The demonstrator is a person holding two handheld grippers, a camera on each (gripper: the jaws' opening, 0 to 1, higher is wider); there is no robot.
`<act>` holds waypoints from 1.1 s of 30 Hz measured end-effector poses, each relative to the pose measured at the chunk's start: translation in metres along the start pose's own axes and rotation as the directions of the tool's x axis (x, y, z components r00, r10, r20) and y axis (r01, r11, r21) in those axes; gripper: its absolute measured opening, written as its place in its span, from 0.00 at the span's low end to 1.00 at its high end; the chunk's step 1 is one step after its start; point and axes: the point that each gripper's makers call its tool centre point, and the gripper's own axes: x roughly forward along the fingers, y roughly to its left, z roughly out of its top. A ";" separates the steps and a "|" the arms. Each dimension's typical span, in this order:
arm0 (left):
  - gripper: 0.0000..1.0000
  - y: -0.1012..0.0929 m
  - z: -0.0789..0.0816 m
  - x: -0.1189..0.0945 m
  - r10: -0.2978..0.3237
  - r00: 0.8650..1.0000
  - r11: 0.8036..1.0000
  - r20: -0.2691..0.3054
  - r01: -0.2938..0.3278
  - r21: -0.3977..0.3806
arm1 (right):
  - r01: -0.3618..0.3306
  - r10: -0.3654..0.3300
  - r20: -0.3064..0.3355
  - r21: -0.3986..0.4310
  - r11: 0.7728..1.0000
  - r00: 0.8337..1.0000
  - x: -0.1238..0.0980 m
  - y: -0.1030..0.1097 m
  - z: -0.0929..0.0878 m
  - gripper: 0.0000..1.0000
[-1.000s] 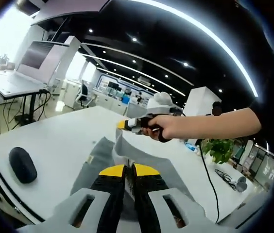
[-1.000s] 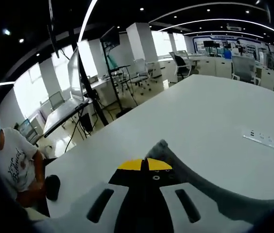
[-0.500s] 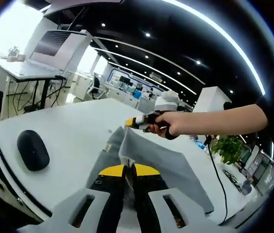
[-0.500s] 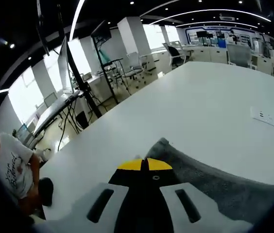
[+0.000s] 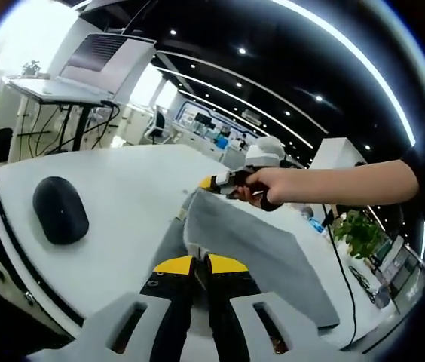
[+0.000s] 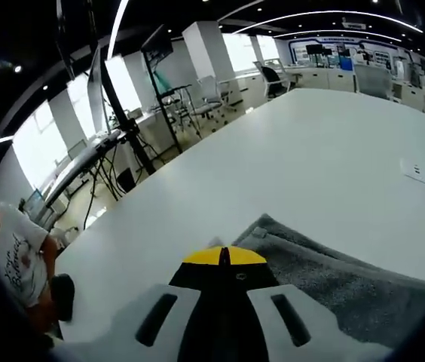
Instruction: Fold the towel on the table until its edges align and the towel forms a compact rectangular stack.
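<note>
A grey towel [image 5: 254, 245] hangs lifted over the white table [image 5: 122, 188], stretched between both grippers. My left gripper [image 5: 200, 262] is shut on the towel's near edge, yellow tips together. In the left gripper view a hand holds my right gripper [image 5: 211, 182], shut on the towel's far corner. In the right gripper view the right gripper [image 6: 224, 255] has its yellow tips closed, with the grey towel [image 6: 333, 275] spreading to the right over the table [image 6: 288, 158].
A black computer mouse [image 5: 60, 209] lies on the table to the left. A cable [image 5: 337, 268] and a potted plant [image 5: 352, 230] are at the right. A seated person [image 6: 16, 260] is at the table's left edge. Desks and chairs stand beyond.
Both grippers have carried the towel forward and lower toward the table; its lifted fold now lies flatter. The mouse appears closer as the camera moved.
</note>
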 end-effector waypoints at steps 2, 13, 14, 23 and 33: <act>0.06 0.003 -0.003 0.001 0.007 1.000 1.000 -0.004 -0.007 -0.007 | -0.002 0.001 -0.008 -0.014 1.000 1.000 0.001 0.001 -0.002 0.00; 0.07 0.018 -0.020 0.009 0.051 0.997 0.998 -0.050 -0.053 -0.027 | -0.008 0.007 -0.013 -0.026 1.000 1.000 0.008 -0.004 -0.006 0.00; 0.07 0.018 -0.021 0.009 0.057 0.997 0.998 -0.056 -0.059 -0.028 | -0.009 0.008 -0.014 -0.029 1.000 1.000 0.009 -0.006 -0.006 0.00; 0.06 0.030 -0.022 0.000 0.148 0.985 0.989 -0.092 -0.147 0.015 | 0.003 -0.005 -0.023 -0.049 0.999 1.000 0.006 -0.019 -0.011 0.00; 0.17 0.042 -0.001 -0.007 0.234 0.972 0.962 -0.029 -0.227 0.154 | 0.009 -0.010 -0.021 -0.059 0.998 1.000 -0.010 -0.023 -0.009 0.00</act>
